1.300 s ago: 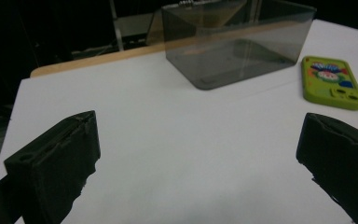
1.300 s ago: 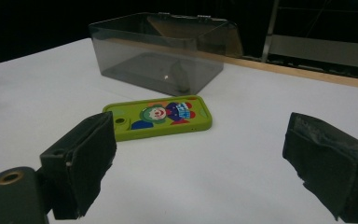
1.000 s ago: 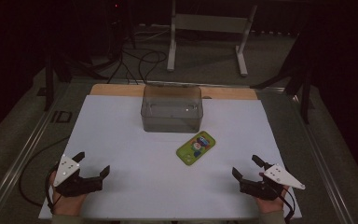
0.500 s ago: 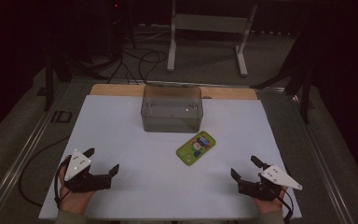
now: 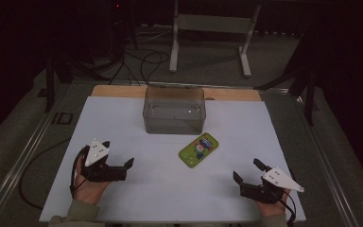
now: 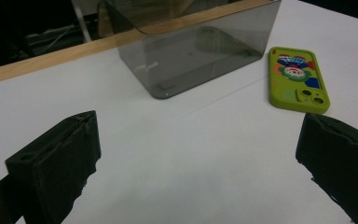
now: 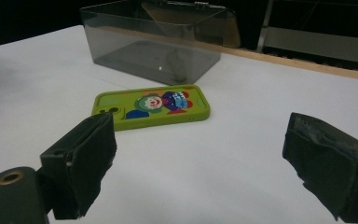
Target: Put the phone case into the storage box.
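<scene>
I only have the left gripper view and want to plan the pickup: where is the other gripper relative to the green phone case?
Observer: The right gripper sits near the table's front right corner, on the person's side of the green rubbery phone case with a clown picture, apart from it, open.
Operator: Is the smoky clear plastic box empty?
Observer: The high view looks down into the smoky clear rectangular plastic box; nothing lies inside.
Operator: Does the case have holes on its long edge?
Observer: In the right gripper view, small dots show on the long side facing that gripper; too small to tell what they are.
</scene>
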A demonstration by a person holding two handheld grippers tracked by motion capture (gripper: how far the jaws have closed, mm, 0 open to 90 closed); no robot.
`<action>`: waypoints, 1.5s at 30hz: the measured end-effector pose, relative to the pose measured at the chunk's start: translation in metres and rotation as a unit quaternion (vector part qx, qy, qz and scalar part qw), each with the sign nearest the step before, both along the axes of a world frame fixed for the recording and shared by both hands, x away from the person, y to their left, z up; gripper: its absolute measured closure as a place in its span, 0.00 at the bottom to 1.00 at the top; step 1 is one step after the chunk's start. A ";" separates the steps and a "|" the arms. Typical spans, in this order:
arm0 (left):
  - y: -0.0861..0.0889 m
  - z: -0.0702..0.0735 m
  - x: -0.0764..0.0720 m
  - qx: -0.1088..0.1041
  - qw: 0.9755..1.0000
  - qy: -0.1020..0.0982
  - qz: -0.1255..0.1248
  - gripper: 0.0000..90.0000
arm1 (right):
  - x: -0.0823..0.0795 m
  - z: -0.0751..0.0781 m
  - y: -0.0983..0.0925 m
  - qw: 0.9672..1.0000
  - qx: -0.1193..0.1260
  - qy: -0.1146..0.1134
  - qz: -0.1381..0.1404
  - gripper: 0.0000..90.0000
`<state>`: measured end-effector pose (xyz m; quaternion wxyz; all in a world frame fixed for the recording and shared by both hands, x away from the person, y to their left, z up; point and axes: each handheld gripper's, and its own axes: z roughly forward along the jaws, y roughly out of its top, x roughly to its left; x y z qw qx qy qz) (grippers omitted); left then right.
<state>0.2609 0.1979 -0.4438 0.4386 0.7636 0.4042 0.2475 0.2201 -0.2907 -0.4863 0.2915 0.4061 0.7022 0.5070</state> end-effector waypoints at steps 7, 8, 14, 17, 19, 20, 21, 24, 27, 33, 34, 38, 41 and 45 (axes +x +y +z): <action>-0.010 0.002 0.008 0.003 1.000 -0.009 -0.010 0.00 | 0.001 -0.001 -0.001 1.000 0.002 0.002 -0.002 0.11; -0.011 0.002 0.008 0.005 1.000 -0.011 -0.009 0.00 | 0.001 -0.001 -0.002 1.000 0.002 0.001 -0.002 0.11; -0.014 0.002 0.012 0.004 1.000 -0.017 -0.012 0.00 | 0.001 0.000 -0.001 1.000 0.003 0.000 -0.001 0.10; -0.016 0.002 0.013 0.005 1.000 -0.018 -0.015 0.00 | 0.000 0.000 -0.001 1.000 0.002 0.001 -0.002 0.11; -0.018 0.002 0.015 0.004 1.000 -0.019 -0.016 0.00 | 0.001 -0.001 -0.001 1.000 0.003 0.002 -0.001 0.10; -0.019 0.003 0.015 0.006 1.000 -0.019 -0.016 0.00 | 0.001 -0.001 -0.001 1.000 0.003 0.002 -0.001 0.10; -0.020 0.003 0.016 0.006 1.000 -0.020 -0.017 0.00 | 0.001 -0.001 -0.001 1.000 0.003 0.002 0.000 0.11; -0.024 0.003 0.018 0.010 1.000 -0.021 -0.019 0.00 | 0.002 -0.002 -0.001 1.000 0.002 0.006 0.000 0.10; -0.028 0.002 0.020 0.010 1.000 -0.018 -0.022 0.00 | 0.002 -0.002 -0.001 1.000 0.003 0.007 -0.001 0.10; -0.036 0.003 0.025 0.016 0.999 -0.015 -0.027 0.00 | 0.003 -0.003 0.000 1.000 0.003 0.008 0.001 0.10; -0.037 0.003 0.026 0.017 0.999 -0.013 -0.029 0.00 | 0.003 -0.003 0.000 1.000 0.003 0.009 0.001 0.10; -0.044 0.006 0.030 0.025 0.999 -0.011 -0.034 0.00 | 0.003 -0.003 0.000 1.000 0.004 0.010 0.001 0.10; -0.048 0.006 0.034 0.026 0.999 -0.008 -0.036 0.00 | 0.003 -0.003 0.000 1.000 0.004 0.011 0.001 0.10; -0.053 0.008 0.038 0.028 0.999 -0.002 -0.040 0.00 | 0.003 -0.003 0.000 1.000 0.004 0.012 0.000 0.10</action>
